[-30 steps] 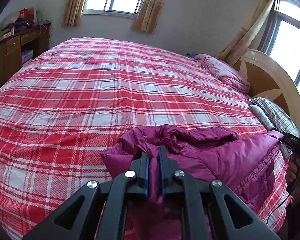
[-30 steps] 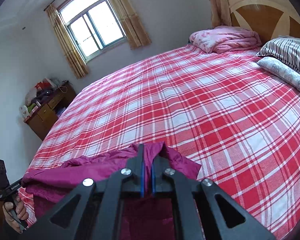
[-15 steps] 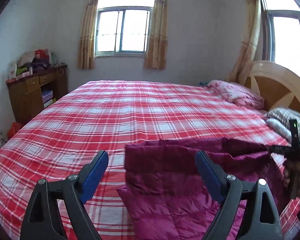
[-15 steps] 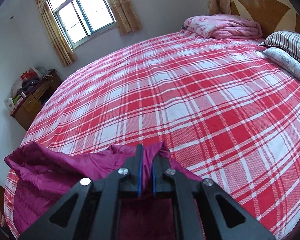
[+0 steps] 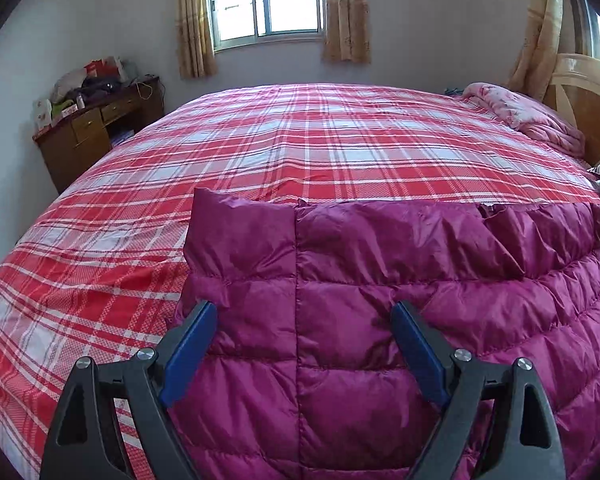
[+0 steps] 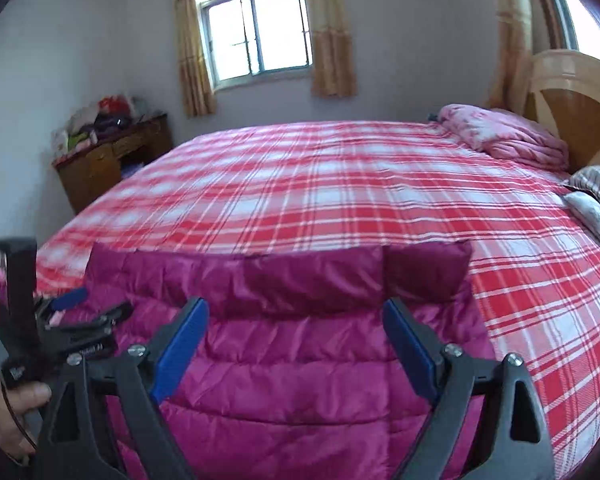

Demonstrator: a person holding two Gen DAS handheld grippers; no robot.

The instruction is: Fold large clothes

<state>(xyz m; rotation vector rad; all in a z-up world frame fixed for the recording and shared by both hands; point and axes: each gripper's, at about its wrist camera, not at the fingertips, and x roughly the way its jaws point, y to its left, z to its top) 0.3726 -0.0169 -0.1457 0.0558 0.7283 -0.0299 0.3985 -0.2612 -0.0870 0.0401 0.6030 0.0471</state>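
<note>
Jacket: the magenta jacket (image 5: 380, 320) lay flat on the near part of the bed (image 5: 320, 152), its far edge folded over into a band.
Left gripper: your left gripper (image 5: 304, 312) stood wide apart over the jacket's left end, gripping nothing; the blue pads (image 5: 188, 344) were clear of the cloth.
Right gripper: your right gripper (image 6: 296, 308) had just opened wide over the jacket's right end and held nothing.
Hands: your left hand (image 6: 8, 412) showed low at the left of the right view, around its handle; both tools pointed down at the bed.
Room: bare plaid stretched beyond the fold to the pink quilt (image 5: 528, 116) by the headboard (image 6: 572, 104); the pillows (image 6: 596, 196) lay well right.
</note>
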